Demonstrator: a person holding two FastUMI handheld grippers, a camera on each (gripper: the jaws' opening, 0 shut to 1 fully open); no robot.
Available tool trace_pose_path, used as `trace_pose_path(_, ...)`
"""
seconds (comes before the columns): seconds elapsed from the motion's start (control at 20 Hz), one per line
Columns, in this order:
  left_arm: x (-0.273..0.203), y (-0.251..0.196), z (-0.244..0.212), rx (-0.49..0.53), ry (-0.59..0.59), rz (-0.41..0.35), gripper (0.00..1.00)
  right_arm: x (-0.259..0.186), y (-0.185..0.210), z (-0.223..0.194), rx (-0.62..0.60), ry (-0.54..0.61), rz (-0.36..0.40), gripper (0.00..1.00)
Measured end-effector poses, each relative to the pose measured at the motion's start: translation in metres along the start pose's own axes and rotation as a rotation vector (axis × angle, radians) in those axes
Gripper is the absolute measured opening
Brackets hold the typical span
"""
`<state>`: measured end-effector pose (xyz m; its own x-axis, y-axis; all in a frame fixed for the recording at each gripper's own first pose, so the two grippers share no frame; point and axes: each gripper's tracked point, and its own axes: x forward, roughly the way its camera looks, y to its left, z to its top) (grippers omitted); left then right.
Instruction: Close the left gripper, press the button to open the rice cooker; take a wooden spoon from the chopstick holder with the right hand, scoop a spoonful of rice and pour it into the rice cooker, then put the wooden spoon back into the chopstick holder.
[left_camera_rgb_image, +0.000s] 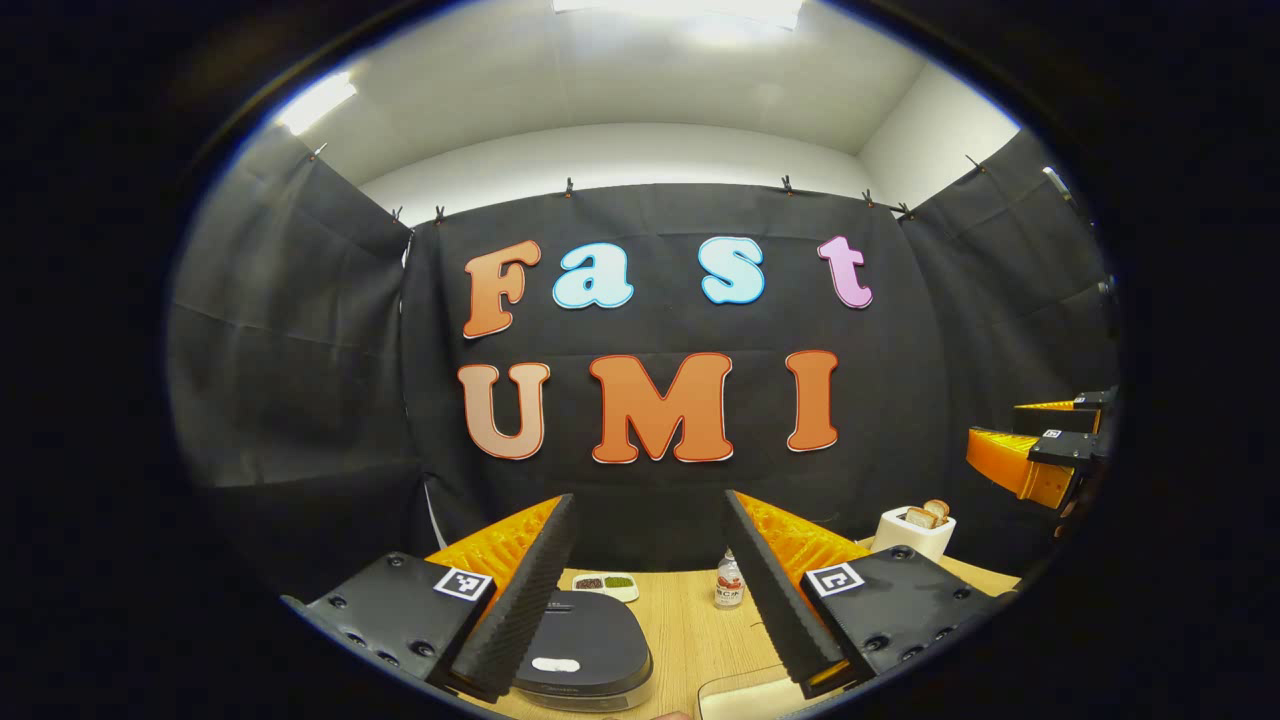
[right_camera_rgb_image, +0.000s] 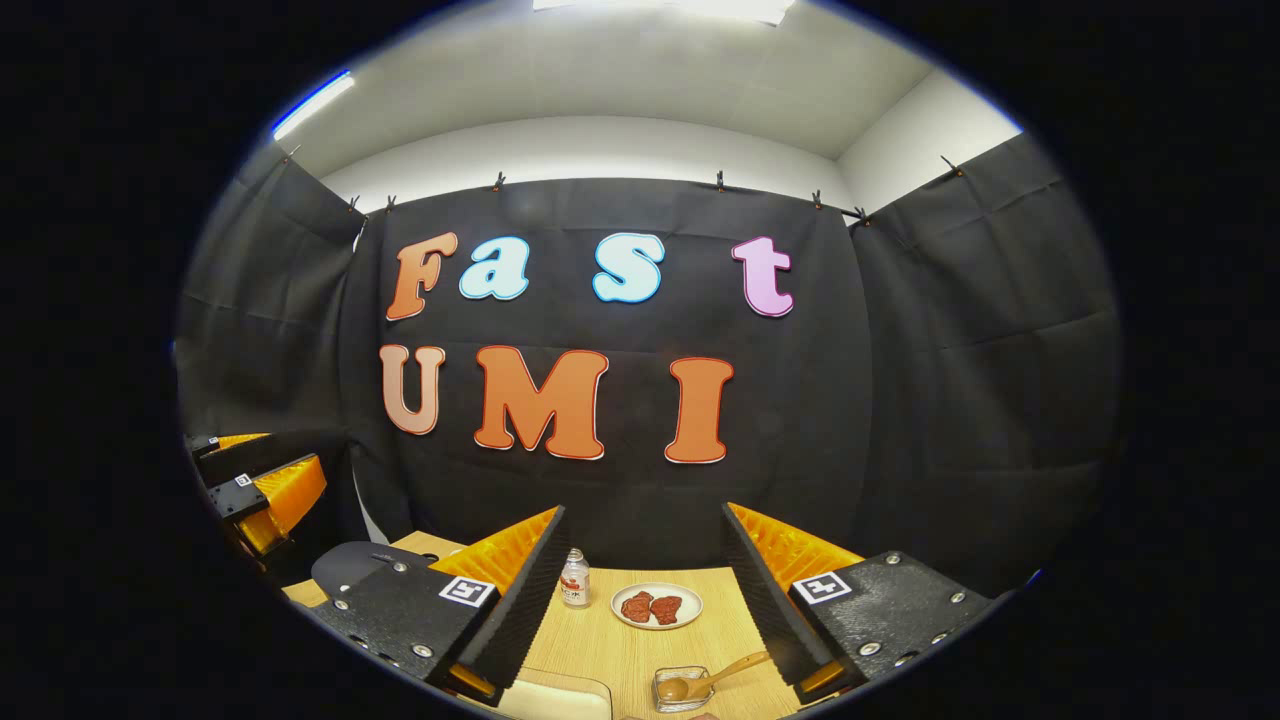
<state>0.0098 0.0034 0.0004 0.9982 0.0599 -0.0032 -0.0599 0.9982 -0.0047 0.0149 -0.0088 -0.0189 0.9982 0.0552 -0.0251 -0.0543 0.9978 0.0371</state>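
The left hand-held gripper (left_camera_rgb_image: 650, 590) hangs wide open, with the closed cooker (left_camera_rgb_image: 585, 650) low on the tabletop (left_camera_rgb_image: 690, 620), just below and toward its left finger. The right hand-held gripper (right_camera_rgb_image: 640, 600), also wide, has the spoon (right_camera_rgb_image: 710, 678) below it, handle pointing up-right.

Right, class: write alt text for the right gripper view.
The right gripper hangs open above a wooden table, with a wooden spoon resting in a clear holder below. Beyond it sit a plate and a small bottle.
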Motion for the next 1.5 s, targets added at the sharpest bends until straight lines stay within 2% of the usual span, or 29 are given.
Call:
trace_pose_path(0.6,0.002,0.0,-0.002,0.028,-0.011,0.014,0.98,0.007,0.0,-0.012,0.004,0.022,-0.005,0.93)
trace_pose_path(0.65,0.002,0.001,-0.004,0.027,-0.006,0.017,0.92,0.007,0.0,-0.012,0.006,0.026,-0.003,0.93)
trace_pose_path(0.7,0.003,0.005,-0.005,0.024,0.0,0.018,0.95,0.008,0.001,-0.014,0.006,0.028,-0.006,0.93)
trace_pose_path(0.8,0.015,0.012,-0.01,0.021,0.025,0.018,0.65,0.009,0.001,-0.016,0.007,0.033,-0.006,0.93)
trace_pose_path(0.9,0.022,0.023,-0.011,0.027,0.028,0.065,0.36,0.01,0.0,-0.018,0.005,0.036,-0.008,0.93)
trace_pose_path(0.95,0.02,0.023,-0.012,0.019,0.031,0.062,0.21,0.01,-0.001,-0.018,0.003,0.036,-0.012,0.93)
trace_pose_path(1.0,0.018,0.021,-0.014,0.014,0.04,0.053,0.12,0.011,-0.002,-0.019,0.002,0.037,-0.013,0.93)
trace_pose_path(1.05,0.019,0.026,-0.015,0.022,0.044,0.07,0.08,0.011,-0.001,-0.021,0.003,0.039,-0.014,0.93)
trace_pose_path(1.1,0.02,0.03,-0.02,0.011,0.06,0.07,0.12,0.012,-0.001,-0.022,0.005,0.042,-0.015,0.93)
trace_pose_path(1.15,0.026,0.028,-0.028,-0.003,0.096,0.063,0.06,0.012,-0.001,-0.023,0.006,0.045,-0.016,0.93)
trace_pose_path(1.2,0.027,0.026,-0.039,-0.03,0.136,0.061,0.07,0.013,-0.003,-0.023,0.006,0.046,-0.019,0.93)
trace_pose_path(1.25,0.027,0.029,-0.05,-0.043,0.181,0.067,0.01,0.014,-0.004,-0.023,0.005,0.049,-0.02,0.93)
trace_pose_path(1.3,0.029,0.033,-0.061,-0.045,0.221,0.074,0.06,0.015,-0.005,-0.026,0.003,0.051,-0.023,0.93)
trace_pose_path(1.5,0.037,0.039,-0.095,-0.072,0.377,0.079,0.06,0.019,-0.008,-0.035,-0.003,0.068,-0.03,0.93)
